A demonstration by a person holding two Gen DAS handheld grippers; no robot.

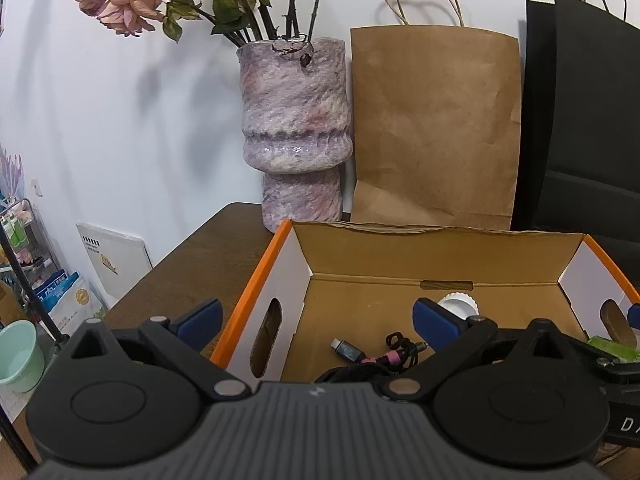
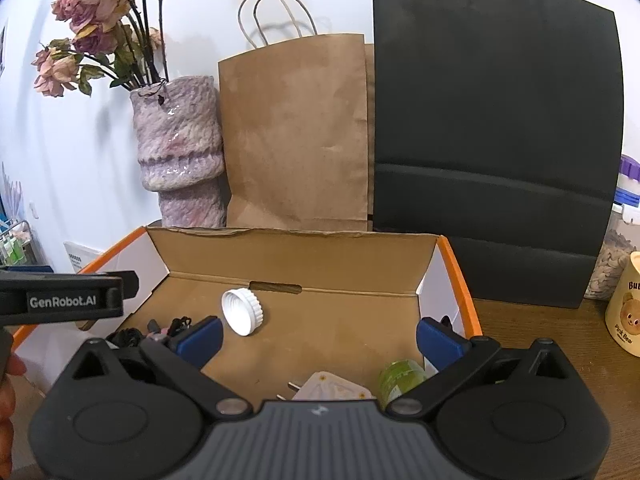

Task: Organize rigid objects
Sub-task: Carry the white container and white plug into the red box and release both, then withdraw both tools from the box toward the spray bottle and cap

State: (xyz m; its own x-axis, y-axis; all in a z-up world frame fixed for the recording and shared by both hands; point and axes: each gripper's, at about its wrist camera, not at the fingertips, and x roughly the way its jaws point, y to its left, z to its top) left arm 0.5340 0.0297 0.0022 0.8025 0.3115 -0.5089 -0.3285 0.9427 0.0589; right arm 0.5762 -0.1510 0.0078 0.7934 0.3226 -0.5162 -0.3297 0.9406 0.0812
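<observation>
An open cardboard box with orange rims (image 1: 256,280) (image 2: 456,276) sits on the brown table. Inside lie a white screw cap (image 2: 243,312) (image 1: 460,305), a black and pink cable with a grey plug (image 1: 360,354) (image 2: 160,332), a white plug adapter (image 2: 328,388) and a green item (image 2: 400,378) (image 1: 612,348). My left gripper (image 1: 318,318) is open and empty, straddling the box's left wall. My right gripper (image 2: 318,338) is open and empty over the box's inside, above the adapter.
A purple vase (image 1: 296,128) (image 2: 180,148) with dried roses, a brown paper bag (image 1: 436,128) (image 2: 296,132) and a black bag (image 2: 492,136) stand behind the box. A cream bear mug (image 2: 626,308) and a jar (image 2: 612,264) stand at the right.
</observation>
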